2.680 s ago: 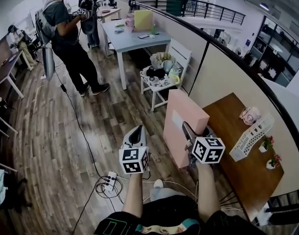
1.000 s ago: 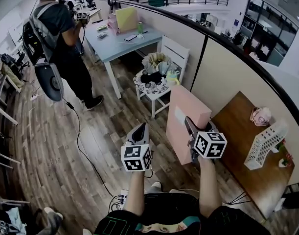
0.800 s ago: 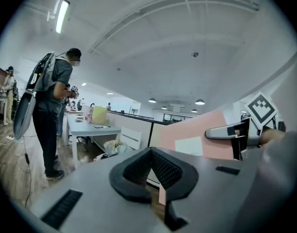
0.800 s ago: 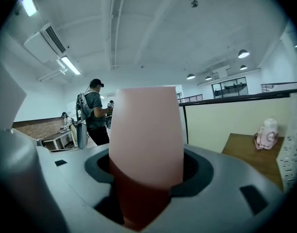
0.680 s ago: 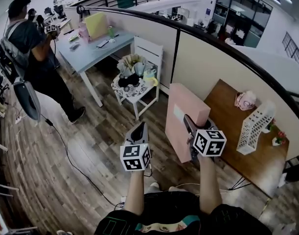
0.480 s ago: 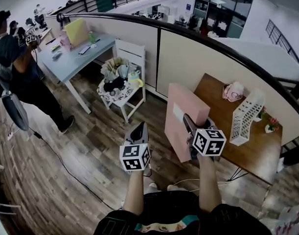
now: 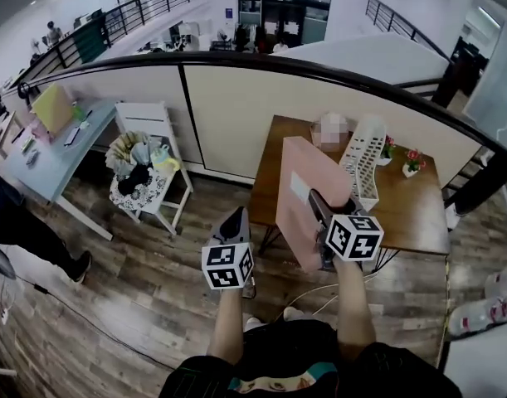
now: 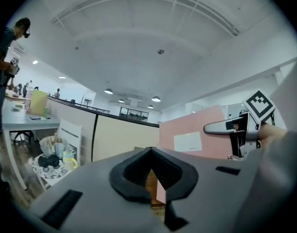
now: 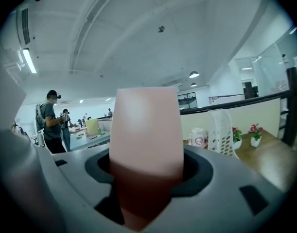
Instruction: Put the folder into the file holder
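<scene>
Hanging left, the left claw (image 7: 235,220) is pinched together with nothing in it. The pink folder (image 7: 299,181) stands upright, clamped by the right claw (image 7: 318,210). Just right, the white file holder (image 7: 363,157) sits on the wooden counter (image 7: 411,214).

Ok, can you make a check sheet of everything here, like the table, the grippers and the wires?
Surface: wooden table, near side mostly bare.
Job's things: pink folder held upright, not yet in the holder; white file holder stands on the table and looks empty.
Clutter: flower pots and a pink-and-white jar beside the holder.
Grippers: left gripper has its fingers shut, holding nothing; right gripper has its fingers shut on the folder.
Cables: white cable on the floor by the table.
Surroundings: white chair piled with things, grey desk, a person far off.
</scene>
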{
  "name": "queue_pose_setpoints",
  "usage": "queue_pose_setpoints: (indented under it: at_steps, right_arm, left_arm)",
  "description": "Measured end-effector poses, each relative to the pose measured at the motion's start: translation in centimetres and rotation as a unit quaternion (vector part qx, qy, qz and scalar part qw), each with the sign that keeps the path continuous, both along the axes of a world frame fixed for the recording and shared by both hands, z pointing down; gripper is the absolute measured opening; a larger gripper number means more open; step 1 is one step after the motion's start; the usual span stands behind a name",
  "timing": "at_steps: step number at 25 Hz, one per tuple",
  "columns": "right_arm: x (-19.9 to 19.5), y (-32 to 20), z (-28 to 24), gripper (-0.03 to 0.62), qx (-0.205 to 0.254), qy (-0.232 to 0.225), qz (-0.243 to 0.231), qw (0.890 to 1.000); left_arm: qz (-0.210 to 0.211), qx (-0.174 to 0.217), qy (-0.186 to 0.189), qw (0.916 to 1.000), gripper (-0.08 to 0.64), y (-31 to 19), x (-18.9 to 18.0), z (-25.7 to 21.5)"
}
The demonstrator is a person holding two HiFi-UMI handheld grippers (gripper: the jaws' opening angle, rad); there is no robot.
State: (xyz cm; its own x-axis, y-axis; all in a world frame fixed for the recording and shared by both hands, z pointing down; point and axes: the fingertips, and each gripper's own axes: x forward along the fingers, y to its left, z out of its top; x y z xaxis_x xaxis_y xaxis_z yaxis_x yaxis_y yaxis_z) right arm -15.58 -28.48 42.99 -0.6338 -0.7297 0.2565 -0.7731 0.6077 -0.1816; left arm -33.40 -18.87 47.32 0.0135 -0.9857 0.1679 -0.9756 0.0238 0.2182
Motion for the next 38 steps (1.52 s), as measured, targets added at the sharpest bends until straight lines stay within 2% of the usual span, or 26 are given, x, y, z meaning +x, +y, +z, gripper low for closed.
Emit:
queue_pose_setpoints:
  at_steps: [7,12,24,38]
  right_arm:
    - [8.0,-0.2,-1.8,0.281,0.019,-0.003,0.079,0.997]
    - [12.5,-0.3,-2.7,0.279,0.026,-0.007,0.117,0.993]
    - [19.3,-1.2,-6.1,0.278,0.057,-0.025,0.156,0.986]
    - [23.8,-5.6,-9.7,0.278,0.094,-0.036,0.173,0.98]
  left_arm:
    - [0.083,0.011,-0.001,0.9965,-0.003,-3.2,6.8,-0.9]
    - [0.12,0.017,-0.003,0.9926,-0.003,-4.7,10.7,-1.5]
    - [0.15,0.037,-0.004,0.9881,-0.003,-7.4,16.3,-3.4]
    - [0.153,0.052,-0.01,0.9868,-0.003,-11.8,19.6,-4.9]
